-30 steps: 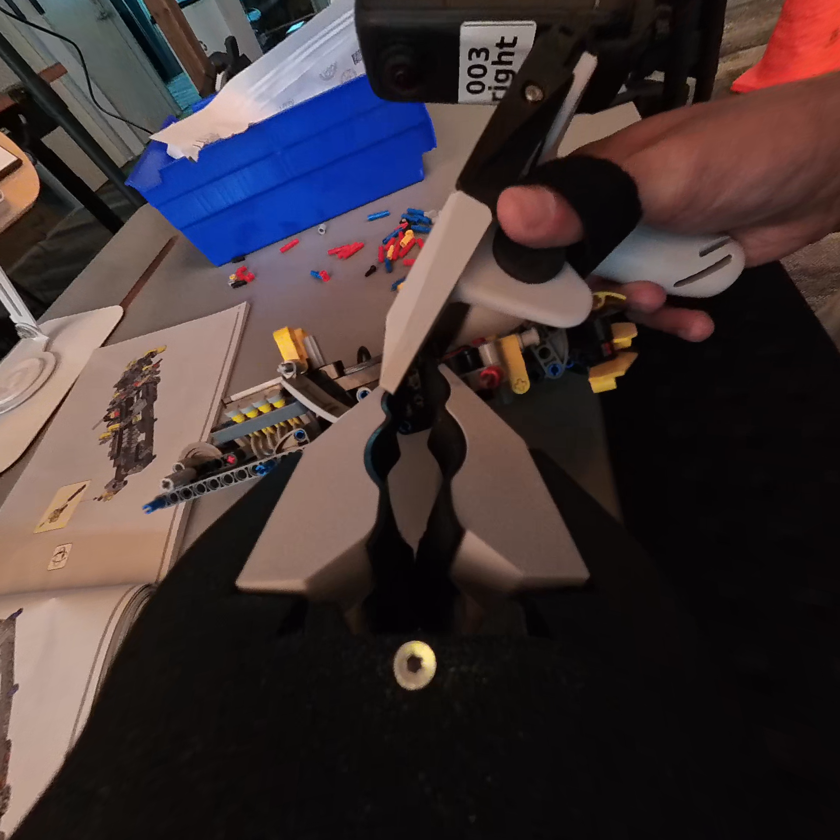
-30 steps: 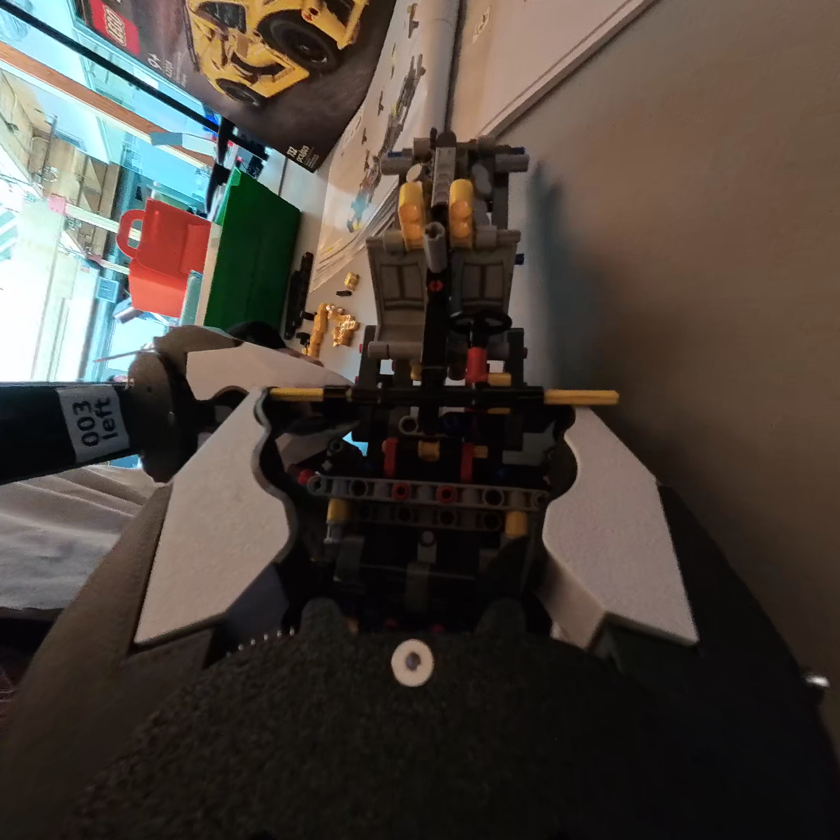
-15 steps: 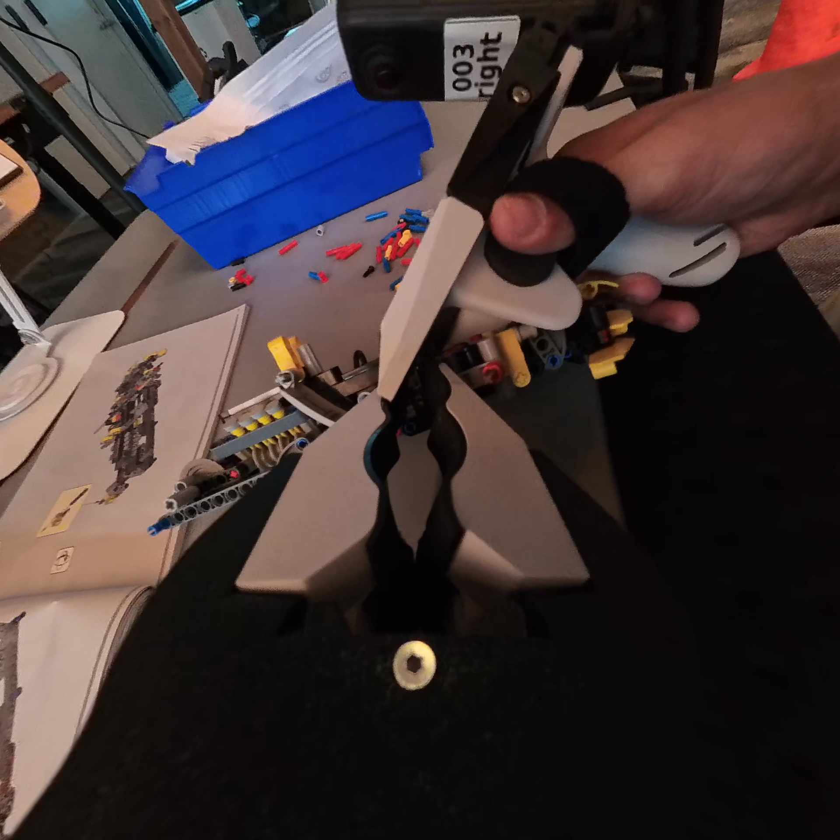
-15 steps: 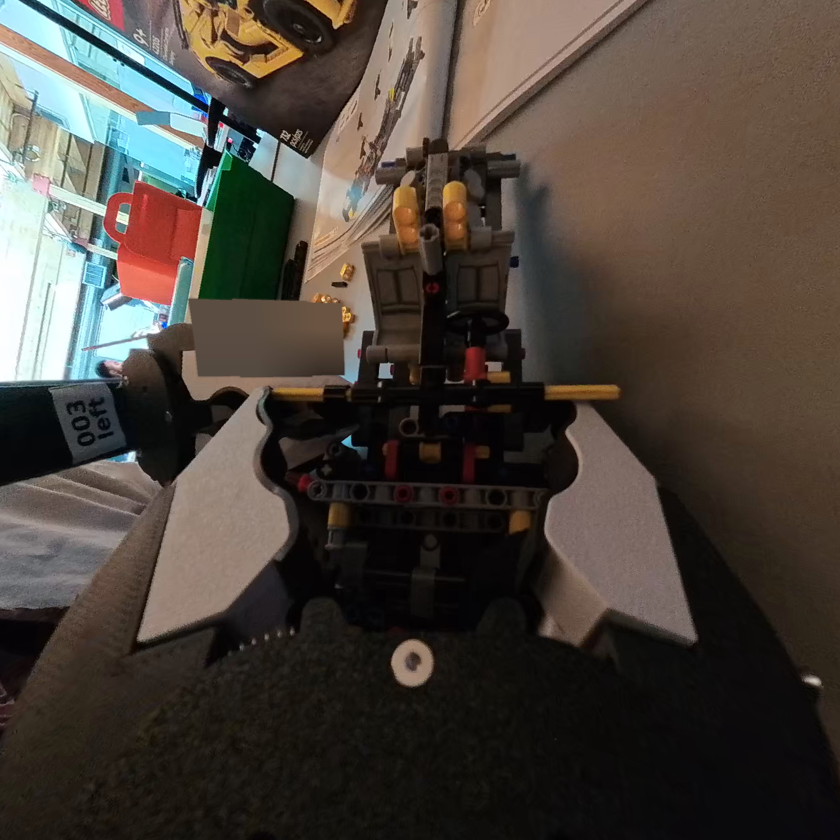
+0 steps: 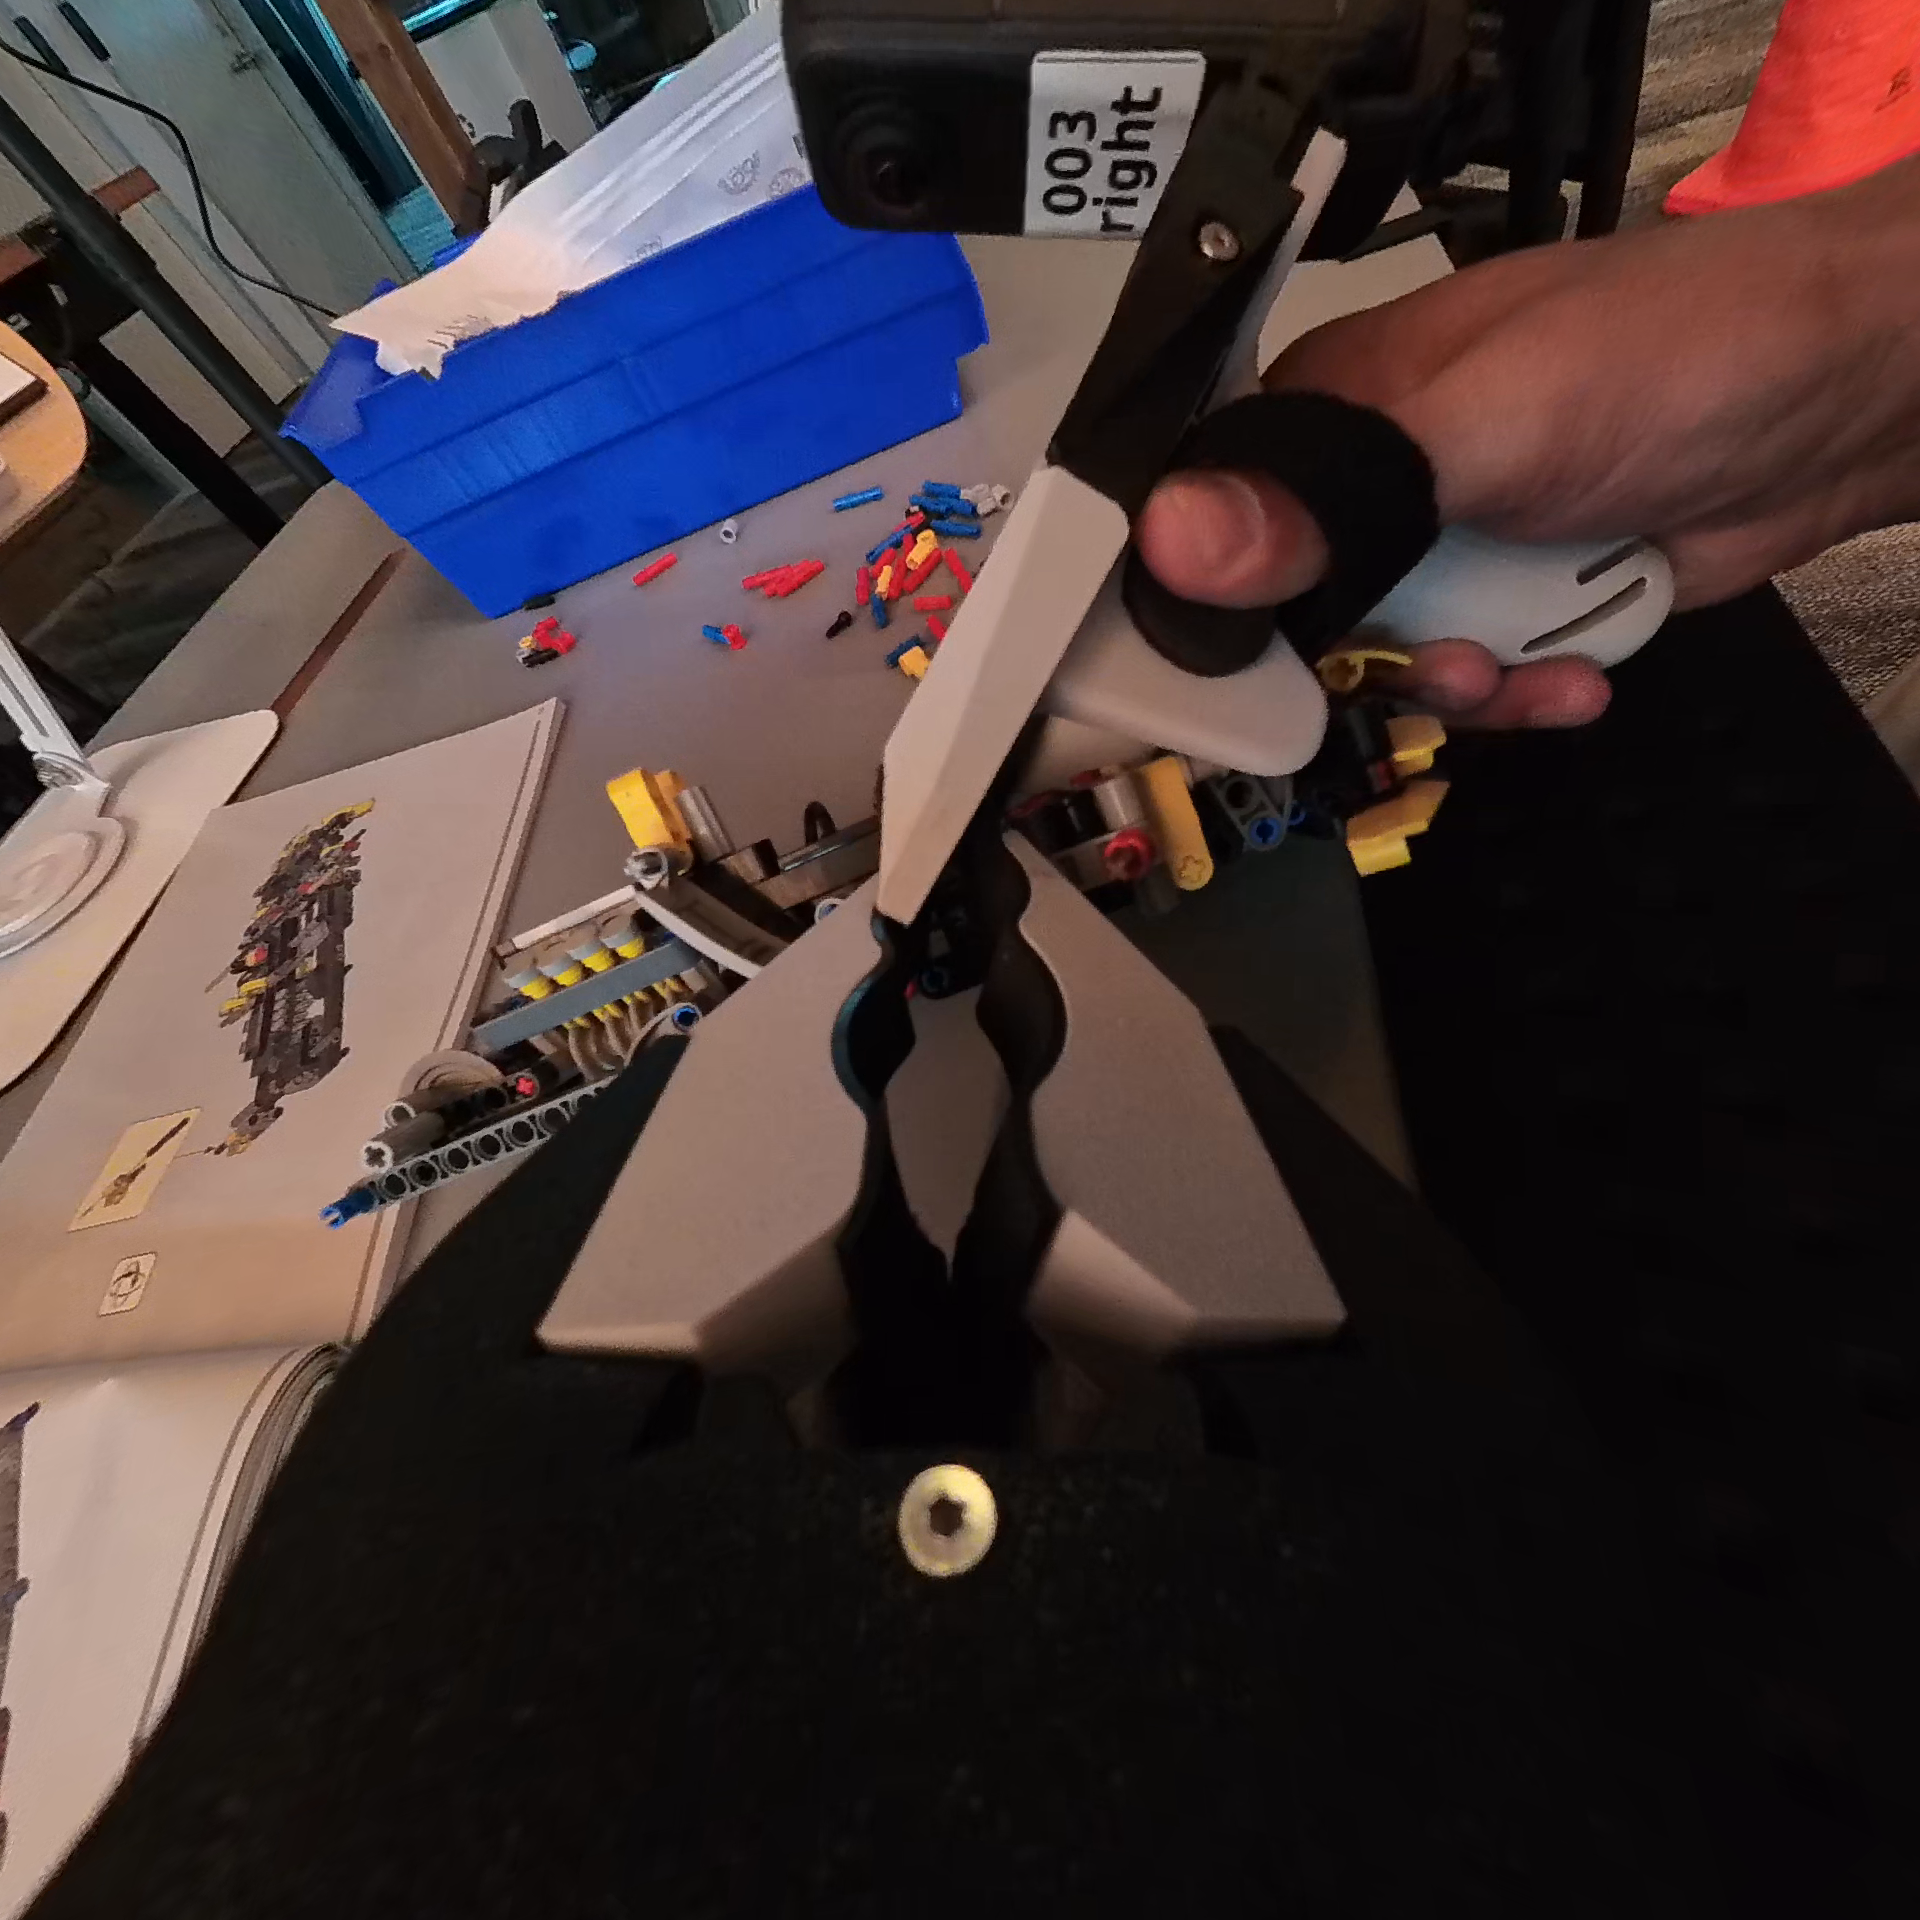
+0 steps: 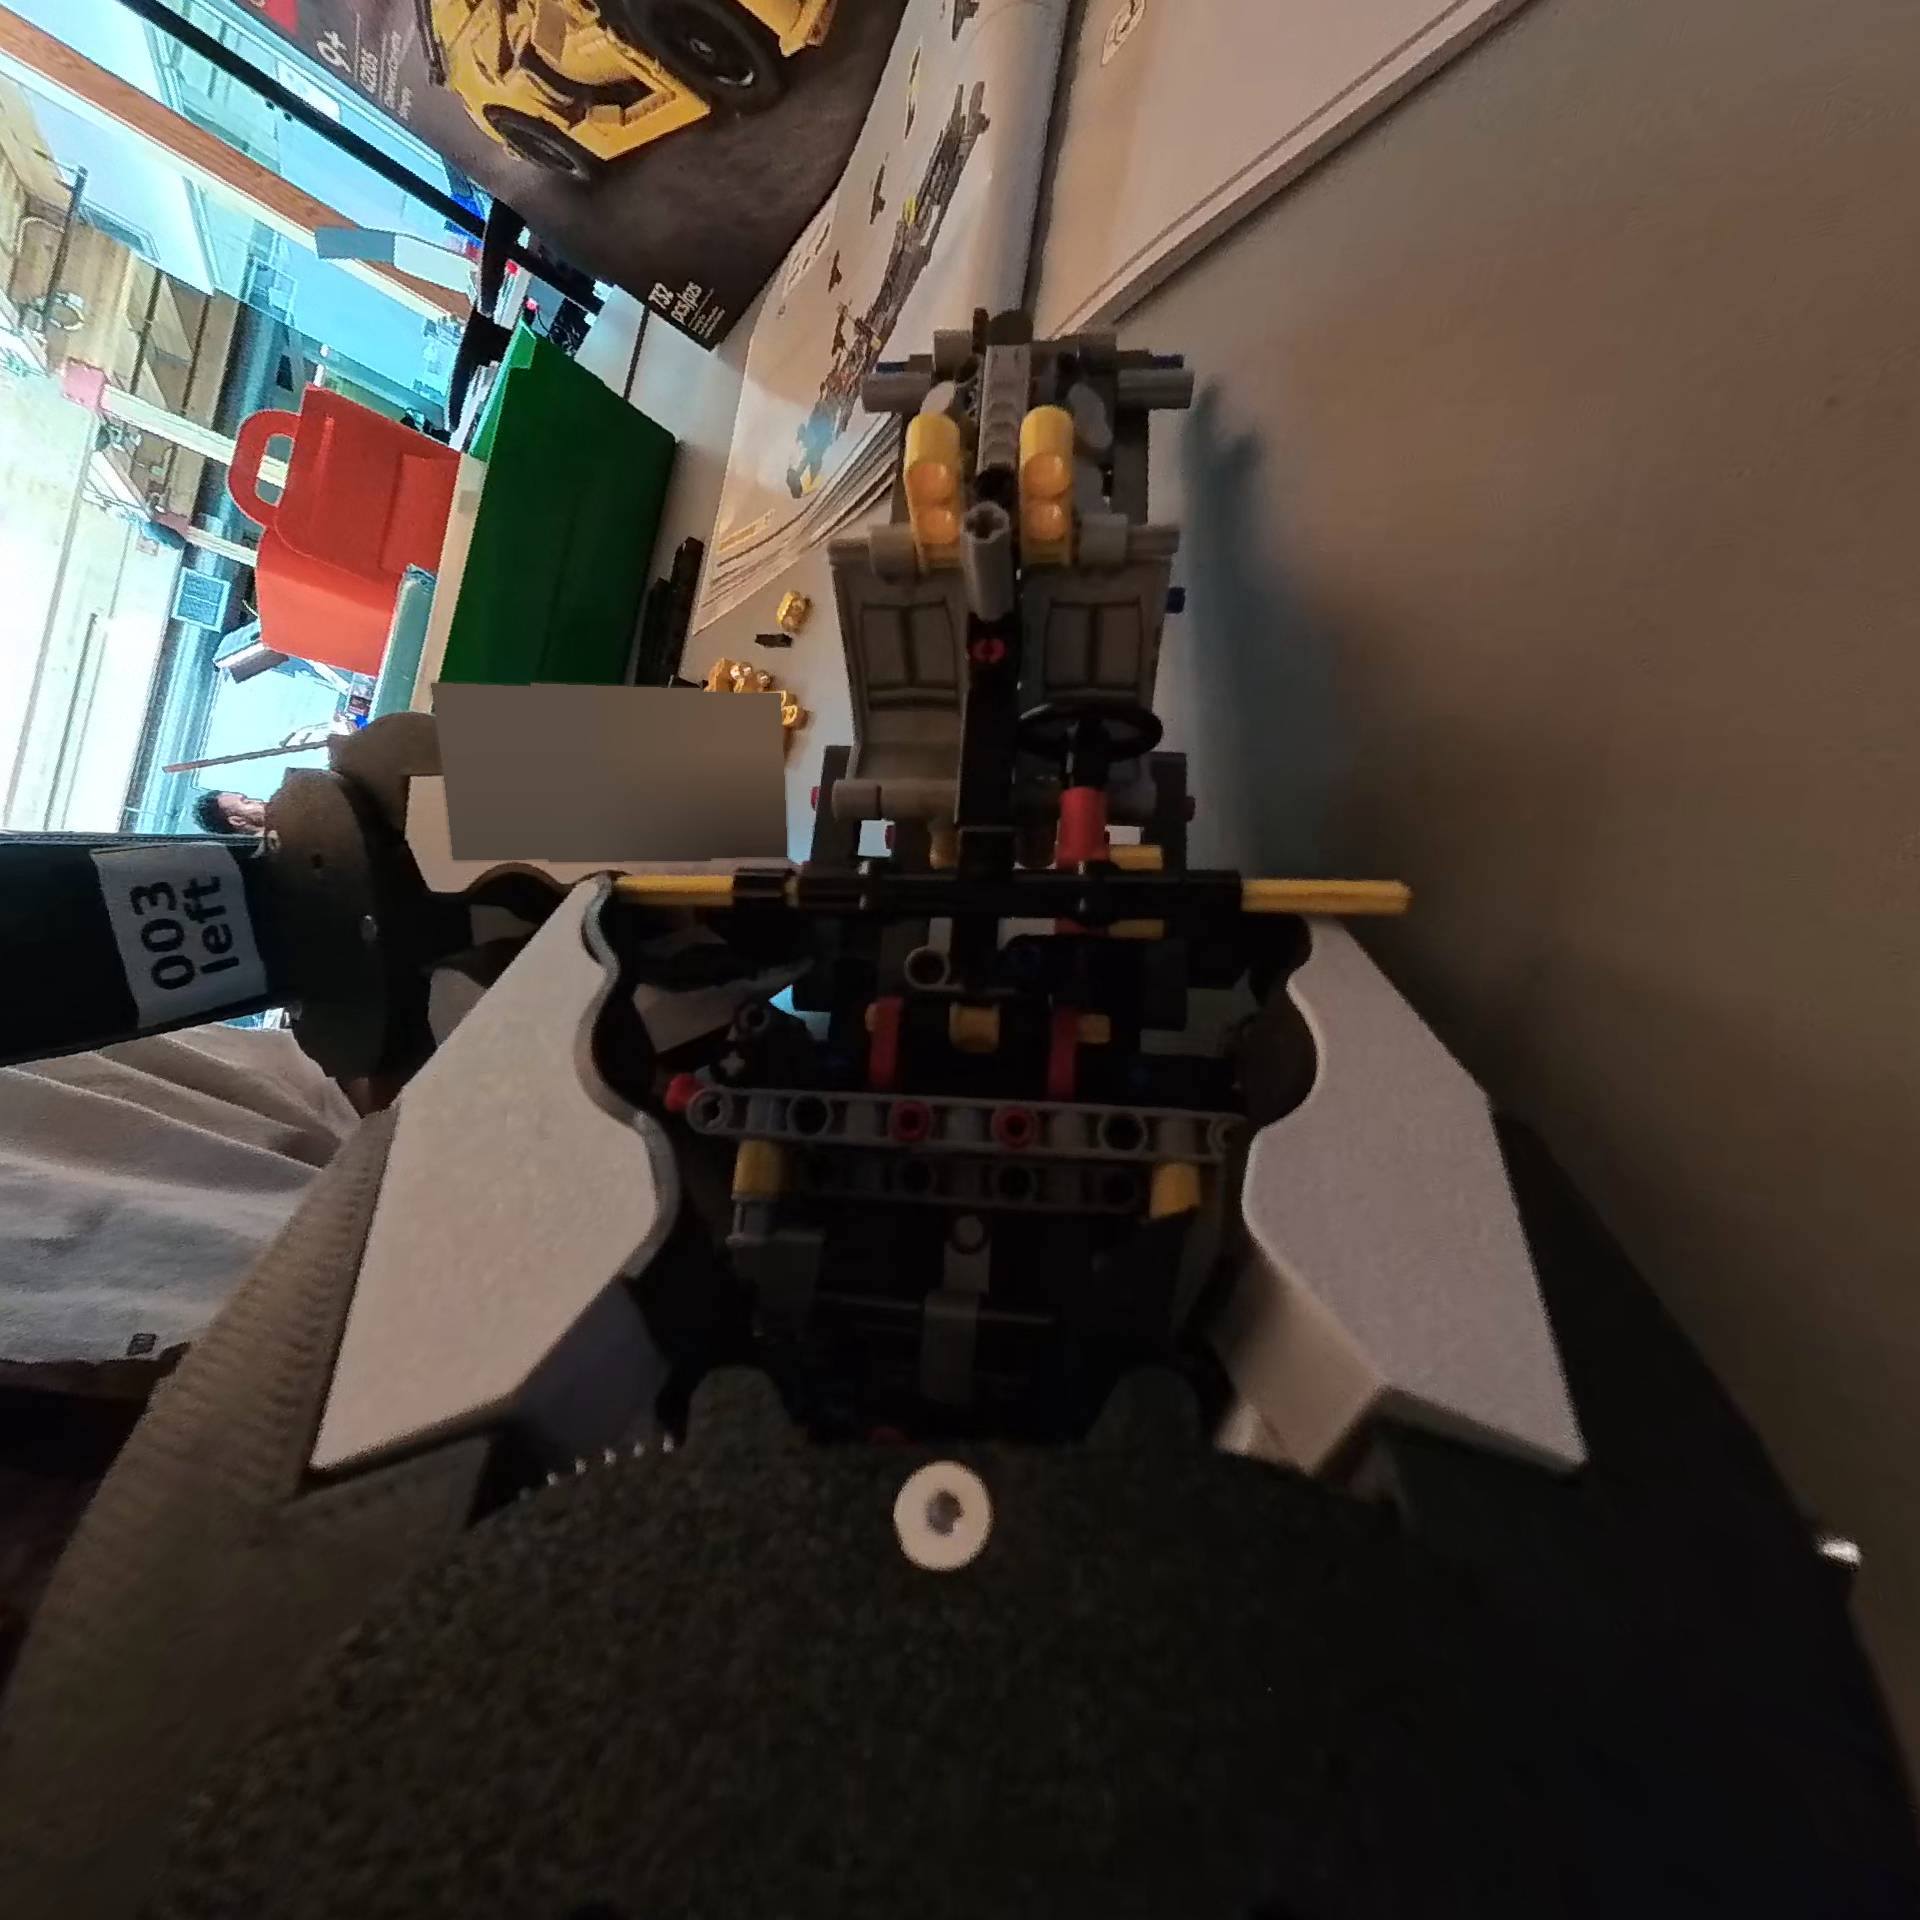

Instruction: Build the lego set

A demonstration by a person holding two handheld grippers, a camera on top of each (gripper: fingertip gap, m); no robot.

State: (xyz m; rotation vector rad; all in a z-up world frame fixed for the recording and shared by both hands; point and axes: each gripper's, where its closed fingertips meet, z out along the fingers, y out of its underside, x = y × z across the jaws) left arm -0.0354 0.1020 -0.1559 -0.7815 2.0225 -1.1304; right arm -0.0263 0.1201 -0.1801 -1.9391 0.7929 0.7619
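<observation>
Little has changed over the last second: both tools have held their grips, and the model has only crept slightly within the views. My left gripper [image 5: 951, 971] is pinched almost shut at the side of the chassis [image 5: 582, 1029]; something small and dark with a blue spot sits at its tips, but I cannot tell whether it is a loose piece or part of the build. My right gripper [image 6: 951, 1049] is spread wide and clamped across the front of the chassis [image 6: 997, 935], one finger [image 6: 509, 1195] on each flank, just behind the yellow axle [image 6: 1325, 894] that sticks out both ways.

What counts next is direction. The chassis runs lengthwise straight away from my right tool, seats and engine block beyond its tips, while my left tool comes in crosswise, at right angles to that long axis, and is the nearer one to the working spot. I judge the push must go sideways into the frame while the right holds firm.

Farther off lie the open instruction booklet [image 5: 260, 997], scattered pins [image 5: 894, 571] and the blue bin [image 5: 665, 384] on the grey table [image 5: 727, 727].
</observation>
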